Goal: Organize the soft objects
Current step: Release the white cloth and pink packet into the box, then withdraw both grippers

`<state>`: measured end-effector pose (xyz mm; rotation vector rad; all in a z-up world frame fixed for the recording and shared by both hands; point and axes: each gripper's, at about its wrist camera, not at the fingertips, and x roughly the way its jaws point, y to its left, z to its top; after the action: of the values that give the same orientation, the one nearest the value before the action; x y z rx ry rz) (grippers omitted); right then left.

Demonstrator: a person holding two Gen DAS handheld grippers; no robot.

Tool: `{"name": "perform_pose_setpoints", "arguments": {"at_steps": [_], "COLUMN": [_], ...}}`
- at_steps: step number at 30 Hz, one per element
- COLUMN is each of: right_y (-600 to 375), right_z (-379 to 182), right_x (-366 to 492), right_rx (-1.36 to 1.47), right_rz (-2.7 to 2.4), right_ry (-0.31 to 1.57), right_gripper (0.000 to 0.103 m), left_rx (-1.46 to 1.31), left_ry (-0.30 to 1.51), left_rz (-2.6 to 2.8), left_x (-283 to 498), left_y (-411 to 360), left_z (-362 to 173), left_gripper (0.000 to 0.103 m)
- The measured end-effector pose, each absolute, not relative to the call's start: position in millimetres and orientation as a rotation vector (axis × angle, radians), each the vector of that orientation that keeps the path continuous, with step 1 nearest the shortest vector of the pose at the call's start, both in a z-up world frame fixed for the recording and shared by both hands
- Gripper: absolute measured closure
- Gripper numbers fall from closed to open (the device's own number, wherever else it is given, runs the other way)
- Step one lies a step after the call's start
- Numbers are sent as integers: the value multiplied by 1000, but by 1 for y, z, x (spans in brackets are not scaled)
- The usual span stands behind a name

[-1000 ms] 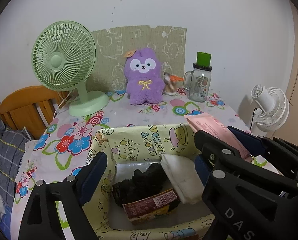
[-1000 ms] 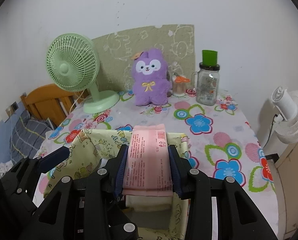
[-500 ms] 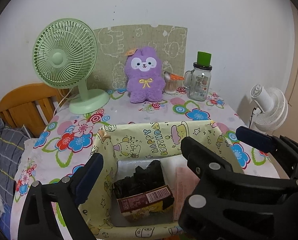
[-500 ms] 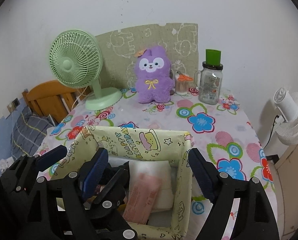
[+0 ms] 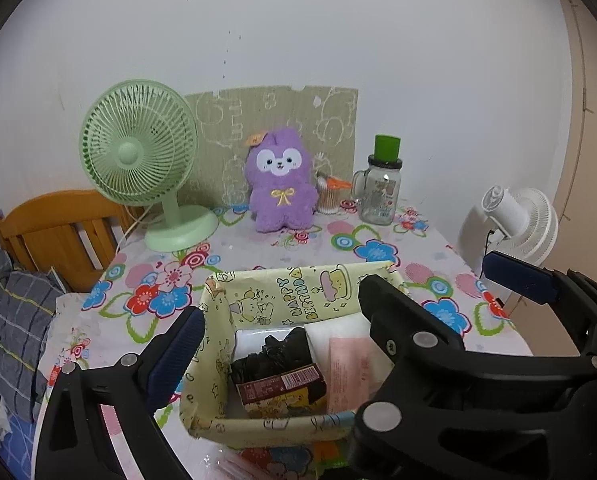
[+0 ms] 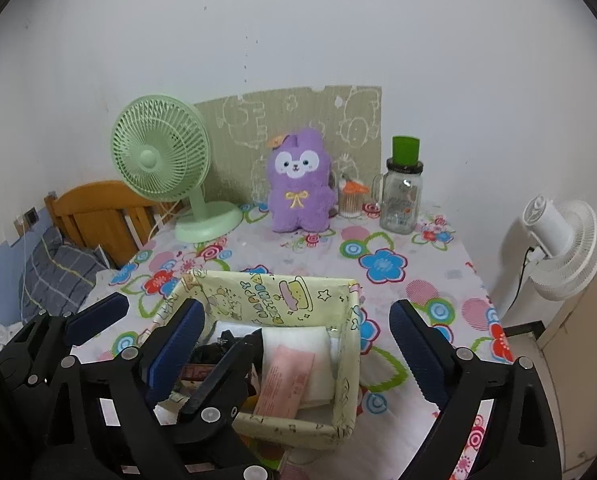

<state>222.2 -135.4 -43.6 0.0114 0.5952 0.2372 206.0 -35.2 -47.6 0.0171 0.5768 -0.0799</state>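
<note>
With the pink pack (image 6: 284, 380) lying in the yellow box (image 6: 348, 364) and both grippers' fingers spread empty, I'd lift the right gripper (image 6: 294, 344) straight up, clear of the box's walls, beside the left gripper (image 5: 282, 332).

Both tongs (image 5: 338, 320) (image 6: 296, 322) agape, empty.

The basket (image 6: 348, 364) sits near the table's (image 6: 450, 276) front edge, holding a packet (image 6: 286, 380) atop a pad (image 6: 298, 340). Along the back edge stand fan (image 6: 160, 160), plush (image 6: 298, 188), jar (image 6: 402, 200).
</note>
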Motion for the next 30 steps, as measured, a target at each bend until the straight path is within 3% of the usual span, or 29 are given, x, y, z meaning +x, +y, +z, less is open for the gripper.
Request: {"name": "perform_pose_setpoints", "arguments": {"at_steps": [30], "right_y": [-160], "right_z": [-10], "right_x": [102], "right_rx": [-4], "right_rz": [211], "right_ry": [488], "right_gripper": [2], "left_rx": [24], "left_ry": [472], "left_rz": [-100], "left_x": [93], "left_y": [-56], "left_z": [-20], "left_gripper": [0]}}
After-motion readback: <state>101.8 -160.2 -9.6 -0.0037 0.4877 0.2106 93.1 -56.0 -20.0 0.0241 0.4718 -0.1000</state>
